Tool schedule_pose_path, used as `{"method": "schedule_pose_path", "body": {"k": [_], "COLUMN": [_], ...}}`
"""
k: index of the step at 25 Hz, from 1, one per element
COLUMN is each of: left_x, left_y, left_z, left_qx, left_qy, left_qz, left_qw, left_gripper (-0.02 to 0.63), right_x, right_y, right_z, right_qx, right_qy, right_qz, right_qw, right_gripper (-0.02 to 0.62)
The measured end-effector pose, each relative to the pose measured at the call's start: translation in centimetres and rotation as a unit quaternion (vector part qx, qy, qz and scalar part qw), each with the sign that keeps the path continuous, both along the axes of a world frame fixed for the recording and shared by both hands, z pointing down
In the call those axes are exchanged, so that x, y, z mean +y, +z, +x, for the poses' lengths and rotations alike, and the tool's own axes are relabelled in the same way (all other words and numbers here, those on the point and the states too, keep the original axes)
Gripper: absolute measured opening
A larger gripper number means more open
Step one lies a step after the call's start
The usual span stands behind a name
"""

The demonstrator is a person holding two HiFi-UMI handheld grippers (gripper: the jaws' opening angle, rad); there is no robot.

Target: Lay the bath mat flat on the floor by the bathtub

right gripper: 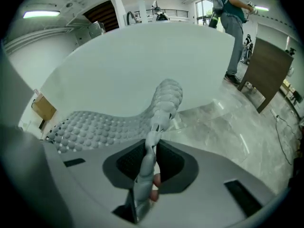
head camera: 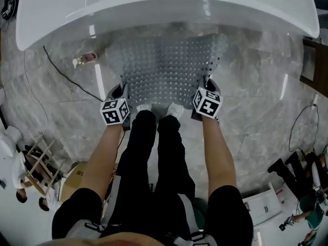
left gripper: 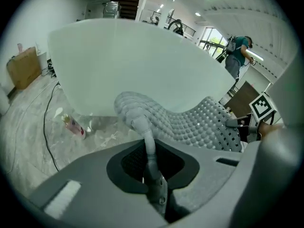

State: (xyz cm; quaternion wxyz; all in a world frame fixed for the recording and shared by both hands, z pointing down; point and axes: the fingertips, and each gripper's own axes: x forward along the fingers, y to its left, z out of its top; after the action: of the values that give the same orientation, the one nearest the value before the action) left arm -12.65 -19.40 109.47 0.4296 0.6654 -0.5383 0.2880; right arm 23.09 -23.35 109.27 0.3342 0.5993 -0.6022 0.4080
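Observation:
A grey bath mat (head camera: 164, 65) with round bumps and small holes is spread over the marble floor in front of the white bathtub (head camera: 154, 4), its far edge at the tub's foot. My left gripper (head camera: 122, 91) is shut on the mat's near left corner. My right gripper (head camera: 206, 84) is shut on the near right corner. In the left gripper view the mat's edge (left gripper: 145, 127) runs pinched between the jaws of the left gripper (left gripper: 151, 163). In the right gripper view the mat (right gripper: 95, 125) sags leftward from the right gripper (right gripper: 146, 164). Both held corners are lifted off the floor.
A small pink bottle (head camera: 87, 58) lies on the floor left of the mat, near a black cable (head camera: 66, 76). My white shoes (head camera: 174, 109) stand at the mat's near edge. A cardboard box (head camera: 72, 181) sits behind at the left. A person (right gripper: 232, 13) stands beyond the tub by a wooden panel (right gripper: 268, 70).

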Motion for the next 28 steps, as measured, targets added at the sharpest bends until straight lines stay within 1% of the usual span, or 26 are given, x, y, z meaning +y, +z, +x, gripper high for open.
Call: {"method": "schedule_pose_path", "body": {"k": [2, 4, 7, 9, 12, 15, 17, 19, 22, 23, 24, 25, 26, 28], "left_x": [-0.6, -1.6, -3.6, -4.5, -4.6, -3.6, -3.0, -2.6, -1.6, -1.3, -1.0, -0.9, -0.9, -0.9], "left_y": [5.2, 10.0, 16.7, 21.1, 27.5, 32.1, 33.8, 34.6, 35.0, 34.7, 34.1, 33.2, 32.0, 28.6], "left_z": [-0.8, -1.6, -2.6, -3.0, -3.8, -5.7, -6.2, -5.6, -5.0, -5.1, -5.4, -5.6, -5.8, -5.8], "left_qx": [-0.009, -0.020, -0.036, -0.046, -0.066, -0.070, -0.064, -0.061, -0.053, -0.051, -0.051, -0.053, -0.055, -0.056], "left_qy": [-0.007, -0.004, 0.009, 0.022, 0.038, 0.012, -0.005, -0.003, 0.006, 0.008, 0.009, 0.009, 0.010, 0.011], "left_qz": [-0.011, -0.014, -0.005, -0.008, -0.046, -0.089, -0.105, -0.119, -0.152, -0.157, -0.156, -0.147, -0.134, -0.109], "left_qw": [0.9999, 0.9997, 0.9993, 0.9986, 0.9961, 0.9935, 0.9924, 0.9911, 0.9870, 0.9862, 0.9864, 0.9877, 0.9894, 0.9924], "left_gripper": [0.038, 0.038, 0.043, 0.050, 0.061, 0.082, 0.094, 0.099, 0.127, 0.158, 0.193, 0.204, 0.204, 0.204], "right_x": [-0.9, -1.7, -2.9, -3.3, -2.8, -1.6, -0.9, -0.6, -1.3, -1.4, -1.5, -1.7, -1.9, -1.9], "right_y": [5.0, 9.8, 17.2, 22.0, 28.2, 32.3, 33.9, 34.4, 33.8, 33.1, 32.1, 30.8, 29.2, 25.6], "right_z": [0.4, 0.9, 1.9, 2.7, 3.8, 5.8, 7.4, 8.8, 9.4, 9.4, 9.2, 8.7, 8.0, 6.4], "right_qx": [0.008, 0.015, 0.018, 0.018, 0.025, 0.053, 0.050, 0.044, 0.065, 0.078, 0.090, 0.096, 0.094, 0.076], "right_qy": [-0.011, -0.015, -0.013, -0.008, -0.003, -0.002, 0.007, 0.008, -0.026, -0.036, -0.044, -0.054, -0.063, -0.072], "right_qz": [-0.007, -0.015, -0.027, -0.044, -0.083, -0.115, -0.128, -0.136, -0.127, -0.124, -0.116, -0.102, -0.085, -0.058], "right_qw": [1.000, 1.000, 0.999, 0.999, 0.996, 0.992, 0.990, 0.990, 0.989, 0.989, 0.988, 0.989, 0.990, 0.993], "right_gripper": [0.063, 0.069, 0.071, 0.074, 0.084, 0.101, 0.159, 0.206, 0.248, 0.261, 0.270, 0.270, 0.270, 0.268]}}
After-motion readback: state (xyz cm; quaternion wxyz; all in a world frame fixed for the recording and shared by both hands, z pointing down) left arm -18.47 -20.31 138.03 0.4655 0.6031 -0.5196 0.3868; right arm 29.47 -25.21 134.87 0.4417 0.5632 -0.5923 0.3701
